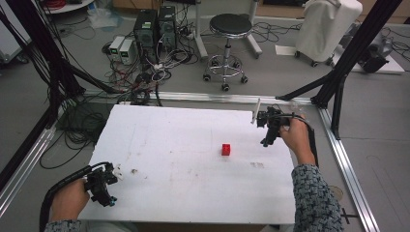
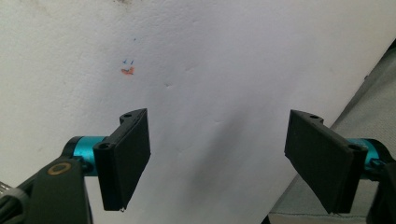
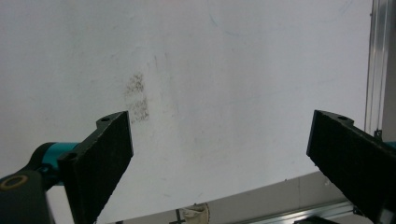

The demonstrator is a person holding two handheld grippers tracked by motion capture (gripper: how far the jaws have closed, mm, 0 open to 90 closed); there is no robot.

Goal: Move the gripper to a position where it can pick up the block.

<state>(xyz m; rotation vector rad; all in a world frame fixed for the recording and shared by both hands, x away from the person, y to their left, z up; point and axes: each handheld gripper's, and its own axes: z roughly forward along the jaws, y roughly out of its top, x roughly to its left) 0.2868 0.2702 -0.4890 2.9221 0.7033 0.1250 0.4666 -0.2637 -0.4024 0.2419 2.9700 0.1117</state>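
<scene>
While the left gripper [image 1: 107,186] sits at the lower left of the high view, over the near-left corner of the white table [image 1: 193,188], its jaws stand wide apart with nothing between them (its own view shows bare white board [image 2: 224,70] in the gap). A person's left hand [image 1: 69,199] holds it, with a black cable looping off toward the left edge. Up in that gripper's view, at upper left, a small orange and blue mark [image 2: 127,70] sits on the surface.

Right of centre in the high view, a small red block [image 1: 226,149] rests alone on the table, well apart from both grippers. The right gripper [image 1: 269,131] is at the right edge of the table, held by the right hand [image 1: 295,137], a patterned sleeve [image 1: 313,198] running to the bottom of the frame. Its jaws are likewise spread wide and hold nothing; between them its view shows white board with a grey smudge [image 3: 137,98] at left of centre, and a metal rail [image 3: 376,65] down the right edge.

Beyond the table, at upper centre of the high view, a black stool [image 1: 230,25] stands on the grey floor.
</scene>
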